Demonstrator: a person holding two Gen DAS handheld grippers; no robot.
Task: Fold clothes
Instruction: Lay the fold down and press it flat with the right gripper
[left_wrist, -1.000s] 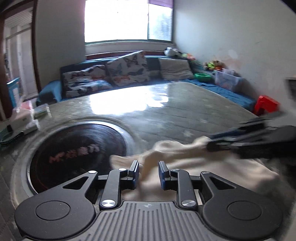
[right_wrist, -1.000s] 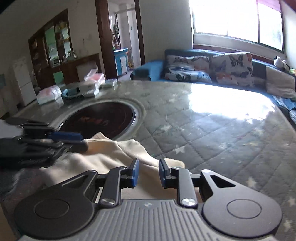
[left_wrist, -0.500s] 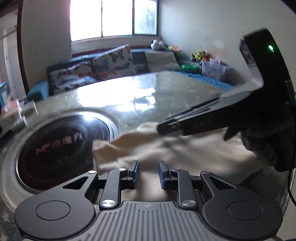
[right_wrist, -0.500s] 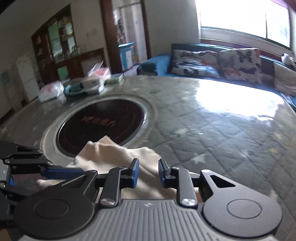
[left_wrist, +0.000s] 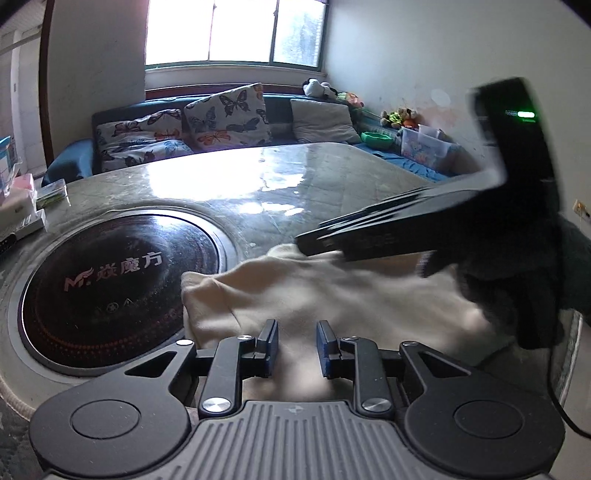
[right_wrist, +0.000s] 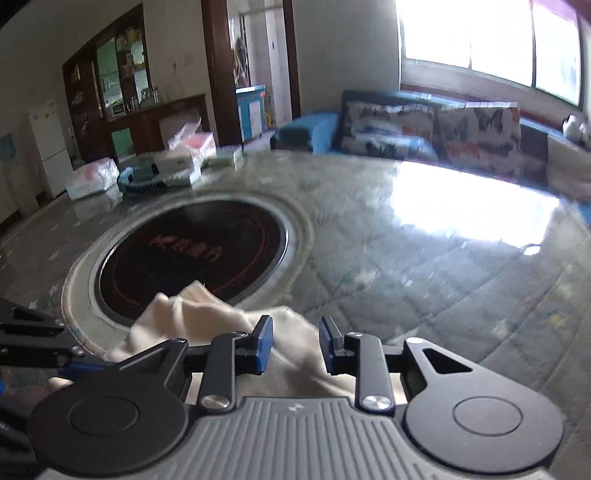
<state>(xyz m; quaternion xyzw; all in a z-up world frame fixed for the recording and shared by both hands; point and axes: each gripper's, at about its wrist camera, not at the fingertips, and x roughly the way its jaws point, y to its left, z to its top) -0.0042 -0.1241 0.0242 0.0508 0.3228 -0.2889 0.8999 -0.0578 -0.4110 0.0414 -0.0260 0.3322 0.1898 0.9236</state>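
Observation:
A cream garment (left_wrist: 325, 295) lies bunched on the table beside the round black cooktop. My left gripper (left_wrist: 297, 345) hovers over its near edge, open, with nothing between the fingers. In the left wrist view the right gripper's black body (left_wrist: 424, 236) reaches in from the right above the cloth, held by a dark-gloved hand (left_wrist: 517, 295). In the right wrist view the cream garment (right_wrist: 221, 325) sits just under my right gripper (right_wrist: 297, 347), which is open above a raised fold. The left gripper's fingers (right_wrist: 33, 343) show at the left edge.
A round black induction cooktop (left_wrist: 118, 288) with a metal ring is set into the quilted grey tabletop (right_wrist: 424, 266). Boxes and packets (right_wrist: 177, 162) sit at the far left of the table. A sofa with butterfly cushions (left_wrist: 221, 118) runs behind it.
Both grippers have drawn back toward the near side and risen. The right gripper has swung further over the cloth in the left wrist view. The cloth is more bunched. Both stay open.

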